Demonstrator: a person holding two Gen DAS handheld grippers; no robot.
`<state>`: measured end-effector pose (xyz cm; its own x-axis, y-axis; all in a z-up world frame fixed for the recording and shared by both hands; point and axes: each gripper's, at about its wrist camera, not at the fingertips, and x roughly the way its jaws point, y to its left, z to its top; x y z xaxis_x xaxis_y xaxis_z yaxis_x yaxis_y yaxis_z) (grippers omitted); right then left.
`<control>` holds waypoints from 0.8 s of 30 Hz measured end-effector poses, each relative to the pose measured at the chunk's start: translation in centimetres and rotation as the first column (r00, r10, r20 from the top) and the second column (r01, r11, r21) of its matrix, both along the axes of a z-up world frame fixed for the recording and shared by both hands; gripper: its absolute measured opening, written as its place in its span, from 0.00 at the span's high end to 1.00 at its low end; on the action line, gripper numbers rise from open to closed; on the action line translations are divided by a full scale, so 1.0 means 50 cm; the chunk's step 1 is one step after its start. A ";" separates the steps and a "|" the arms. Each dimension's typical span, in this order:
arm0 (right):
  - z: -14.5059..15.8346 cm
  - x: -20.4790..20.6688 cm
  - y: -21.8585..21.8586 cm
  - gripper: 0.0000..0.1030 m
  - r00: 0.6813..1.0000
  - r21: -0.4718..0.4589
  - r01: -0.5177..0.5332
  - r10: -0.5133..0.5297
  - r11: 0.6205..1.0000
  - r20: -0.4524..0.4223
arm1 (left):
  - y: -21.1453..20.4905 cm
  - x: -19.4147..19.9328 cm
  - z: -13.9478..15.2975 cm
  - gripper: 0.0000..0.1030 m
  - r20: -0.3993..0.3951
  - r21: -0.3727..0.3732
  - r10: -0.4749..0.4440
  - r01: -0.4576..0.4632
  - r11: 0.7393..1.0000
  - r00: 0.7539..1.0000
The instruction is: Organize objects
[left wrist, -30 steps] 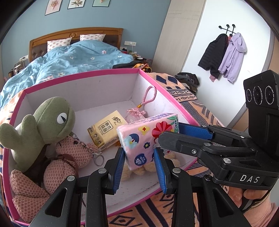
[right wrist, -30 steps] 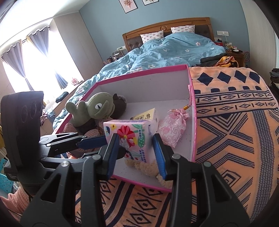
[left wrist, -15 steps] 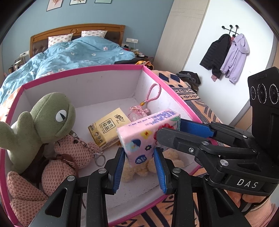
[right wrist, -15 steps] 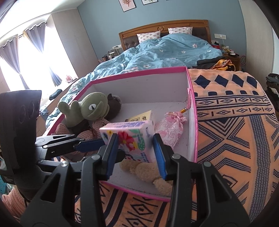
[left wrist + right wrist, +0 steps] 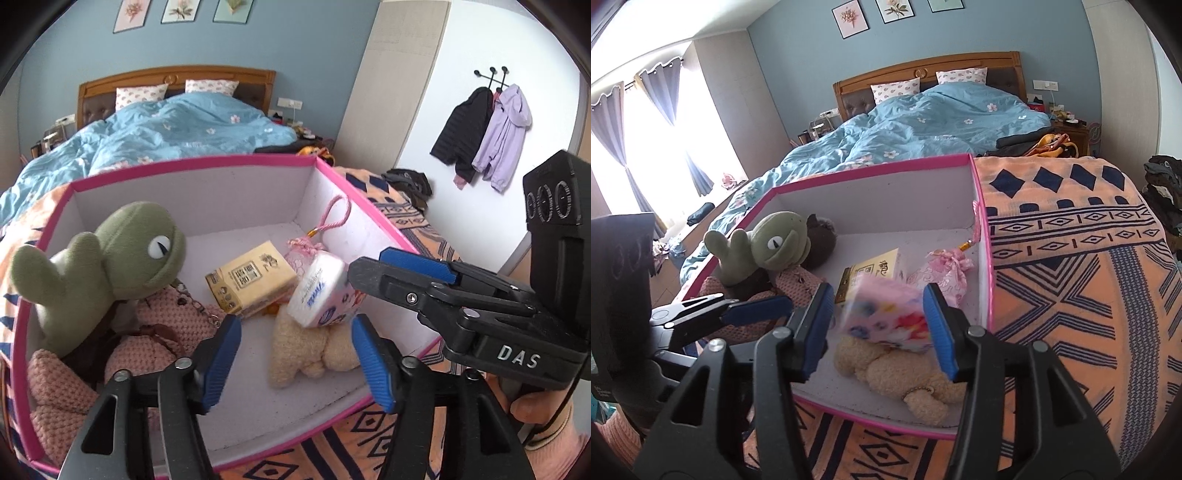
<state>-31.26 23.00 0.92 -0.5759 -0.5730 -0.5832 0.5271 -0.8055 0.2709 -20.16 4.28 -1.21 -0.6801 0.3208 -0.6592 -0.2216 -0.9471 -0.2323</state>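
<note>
A pink-rimmed white box (image 5: 192, 162) (image 5: 871, 166) stands on a patterned blanket. The floral tissue pack (image 5: 321, 291) (image 5: 886, 314) lies tilted on a beige plush (image 5: 306, 350) inside the box and is motion-blurred in the right wrist view. My right gripper (image 5: 876, 295) hangs over it with its jaws opening, and the pads stand clear of the pack. My left gripper (image 5: 293, 328) hovers over the box's near edge, its jaws also opening, with nothing gripped. The right gripper (image 5: 367, 258) reaches in from the right in the left wrist view.
Also in the box are a green plush (image 5: 136, 251), a pink knitted bear (image 5: 162, 325), a yellow tissue pack (image 5: 251, 277) and a pink pouch (image 5: 303, 251). A bed with a blue duvet (image 5: 942, 118) lies behind. Jackets (image 5: 484, 133) hang on the wall at right.
The floral tissue pack has left the right gripper's pads and dropped, tipping onto the beige plush. Both grippers' jaws now stand wider than before.
</note>
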 end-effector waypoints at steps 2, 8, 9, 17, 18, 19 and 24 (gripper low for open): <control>0.003 0.007 0.002 0.49 1.000 -0.006 -0.002 0.002 1.000 -0.006 | 0.001 0.013 0.011 0.32 -0.027 -0.003 0.003 -0.004 1.000 1.000; 0.023 0.049 0.010 0.48 0.998 -0.043 -0.043 0.042 0.998 -0.043 | -0.003 0.069 0.036 0.17 -0.111 -0.028 0.015 -0.018 0.999 0.994; 0.028 0.061 0.012 0.46 0.997 -0.051 -0.054 0.051 0.997 -0.054 | -0.006 0.080 0.040 0.14 -0.121 -0.027 0.019 -0.022 0.999 0.992; 0.043 0.173 0.042 0.17 0.983 -0.093 -0.093 0.077 0.991 -0.166 | -0.037 0.184 0.046 0.00 -0.196 -0.011 0.094 -0.098 0.995 0.976; 0.038 0.186 0.045 0.11 0.982 -0.090 -0.090 0.073 0.992 -0.177 | -0.041 0.194 0.038 0.00 -0.185 -0.009 0.111 -0.114 0.993 0.977; 0.031 0.200 0.047 0.08 0.980 -0.085 -0.087 0.070 0.993 -0.186 | -0.046 0.201 0.030 0.00 -0.174 -0.008 0.131 -0.135 0.991 0.976; -0.016 0.243 0.031 0.00 0.982 -0.014 -0.080 0.076 0.997 -0.173 | -0.061 0.226 -0.010 0.00 -0.123 -0.026 0.205 -0.209 0.978 0.971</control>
<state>-19.12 24.54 0.14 -0.6195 -0.6312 -0.4667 0.6283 -0.7551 0.1873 -8.85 1.20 -1.71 -0.8035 0.1408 -0.5785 -0.0438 -0.9830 -0.1784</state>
